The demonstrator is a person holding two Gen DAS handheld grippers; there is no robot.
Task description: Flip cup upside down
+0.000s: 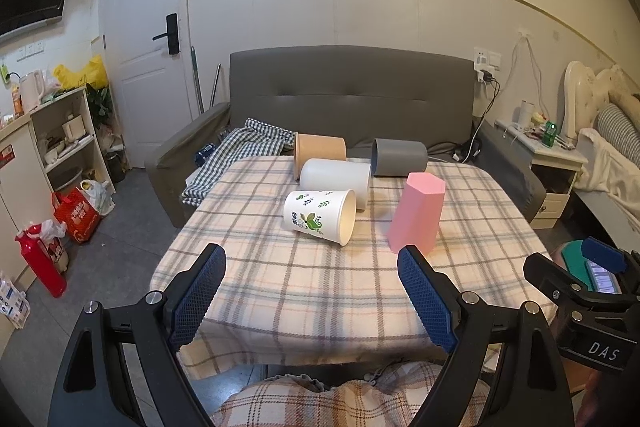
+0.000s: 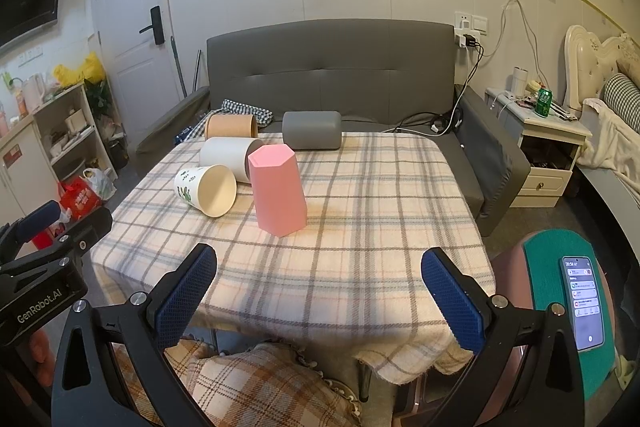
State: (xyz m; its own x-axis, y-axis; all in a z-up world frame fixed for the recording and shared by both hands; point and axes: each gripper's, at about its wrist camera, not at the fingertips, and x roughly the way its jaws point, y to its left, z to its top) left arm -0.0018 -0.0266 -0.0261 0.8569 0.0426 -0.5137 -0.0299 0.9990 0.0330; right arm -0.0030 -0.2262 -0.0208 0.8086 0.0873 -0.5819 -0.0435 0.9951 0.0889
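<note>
Several cups are on a plaid-covered table [image 1: 320, 287] [image 2: 360, 247]. A pink hexagonal cup [image 1: 418, 217] [image 2: 278, 189] stands upside down. A white paper cup with green leaf print [image 1: 320, 217] [image 2: 206, 189] lies on its side, mouth toward the right. A plain white cup [image 1: 336, 181] [image 2: 230, 157], a tan cup [image 1: 319, 151] [image 2: 231, 126] and a grey cup [image 1: 399, 157] [image 2: 312, 135] also lie on their sides further back. My left gripper [image 1: 312, 291] is open and empty over the table's near edge. My right gripper [image 2: 320, 291] is open and empty, also at the near edge.
A grey sofa [image 1: 352, 91] stands behind the table with a checked cloth [image 1: 240, 151] on it. A stool with a green cover holds a phone [image 2: 582, 301] at the right. Shelves and red bags [image 1: 76, 215] are at the left, a bedside cabinet [image 2: 548, 155] at the right.
</note>
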